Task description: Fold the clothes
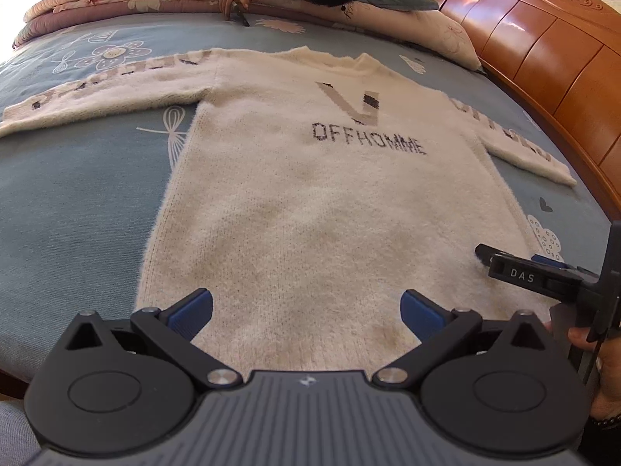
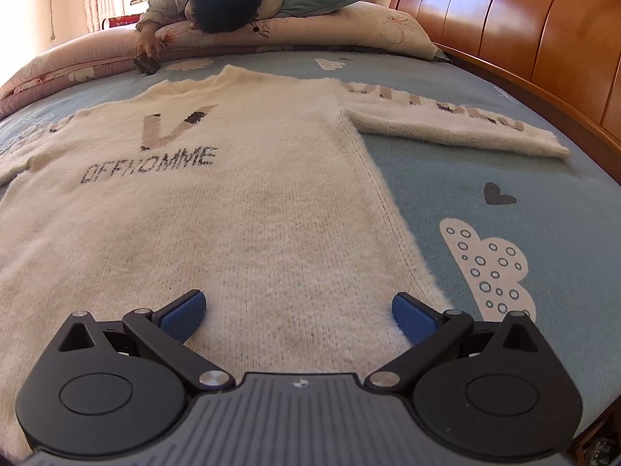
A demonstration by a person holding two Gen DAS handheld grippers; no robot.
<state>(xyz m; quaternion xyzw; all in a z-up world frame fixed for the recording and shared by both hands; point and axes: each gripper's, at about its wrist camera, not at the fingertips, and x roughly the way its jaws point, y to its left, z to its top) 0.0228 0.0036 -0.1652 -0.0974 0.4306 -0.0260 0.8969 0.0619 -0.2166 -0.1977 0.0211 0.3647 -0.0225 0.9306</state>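
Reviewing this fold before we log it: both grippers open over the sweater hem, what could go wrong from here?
1. The sweater is thick and fuzzy; the right gripper and left gripper, both open at the hem, may pinch only the top layer.
2. The right sleeve lies spread towards the wooden bed frame; it could drag during a fold.
3. A person's hand rests near the collar, so a long fold could reach it.
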